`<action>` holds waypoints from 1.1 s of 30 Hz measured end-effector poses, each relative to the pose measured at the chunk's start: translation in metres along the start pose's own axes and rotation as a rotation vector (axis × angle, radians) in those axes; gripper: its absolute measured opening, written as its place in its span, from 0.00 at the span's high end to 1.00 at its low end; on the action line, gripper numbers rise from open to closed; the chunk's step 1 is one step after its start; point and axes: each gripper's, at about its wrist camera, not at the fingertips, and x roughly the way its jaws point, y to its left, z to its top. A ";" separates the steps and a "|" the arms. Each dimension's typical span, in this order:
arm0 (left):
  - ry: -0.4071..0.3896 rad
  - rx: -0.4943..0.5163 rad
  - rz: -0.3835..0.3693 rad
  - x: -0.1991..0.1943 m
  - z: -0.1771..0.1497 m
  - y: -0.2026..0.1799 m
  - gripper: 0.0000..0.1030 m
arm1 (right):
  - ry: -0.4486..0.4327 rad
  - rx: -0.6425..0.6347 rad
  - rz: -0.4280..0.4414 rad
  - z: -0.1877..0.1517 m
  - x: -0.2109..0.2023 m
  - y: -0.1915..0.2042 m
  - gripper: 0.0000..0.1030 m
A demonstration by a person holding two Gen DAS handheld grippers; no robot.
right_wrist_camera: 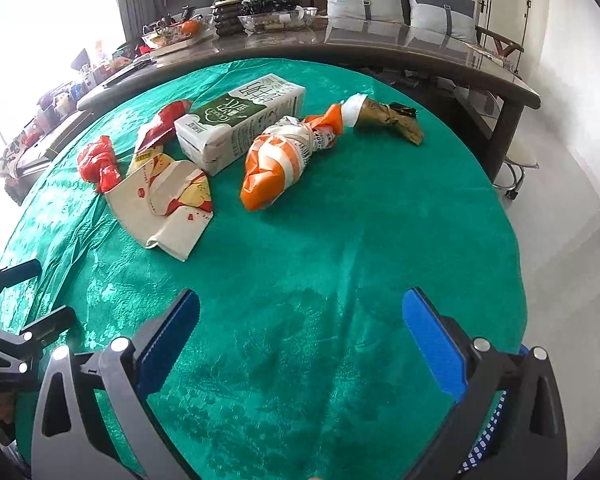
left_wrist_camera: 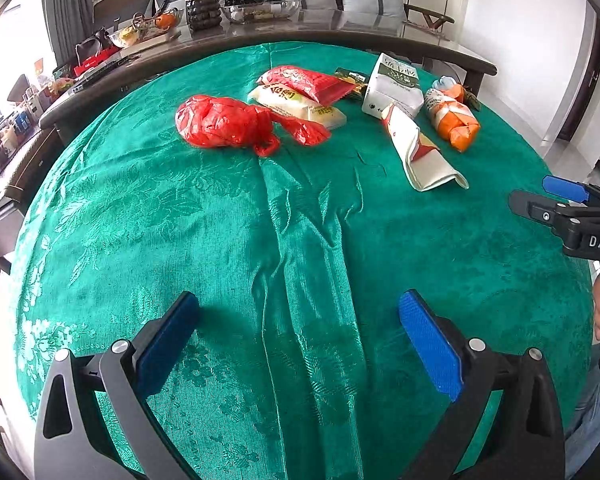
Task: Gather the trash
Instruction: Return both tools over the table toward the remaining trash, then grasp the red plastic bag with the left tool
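Left gripper (left_wrist_camera: 298,344): jaws open, empty
Right gripper (right_wrist_camera: 300,344): jaws open, empty
Nearest trash: folded paper wrapper (right_wrist_camera: 168,204), ahead-left of right jaws, pointing away

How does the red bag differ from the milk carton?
The red bag is crumpled, knotted plastic, soft and lumpy; the milk carton is a boxy white-and-green pack with flat faces, lying on its side. The bag sits left of the pile, the carton mid-pile. Both rest on the green cloth, ungripped.

Milk carton (right_wrist_camera: 242,126) beside orange wrapper (right_wrist_camera: 276,164) — green tablecloth (right_wrist_camera: 340,248).
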 end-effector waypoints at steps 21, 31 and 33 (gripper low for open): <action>0.008 -0.424 0.052 0.069 0.120 0.079 0.04 | -0.019 -0.076 0.175 0.012 0.003 0.040 0.05; -0.002 -0.280 -0.050 0.068 0.124 0.091 0.53 | -0.034 0.098 0.103 0.038 0.012 -0.001 0.05; 0.012 -0.216 -0.080 0.061 0.126 0.093 0.54 | -0.037 0.147 0.116 0.042 0.014 -0.013 0.06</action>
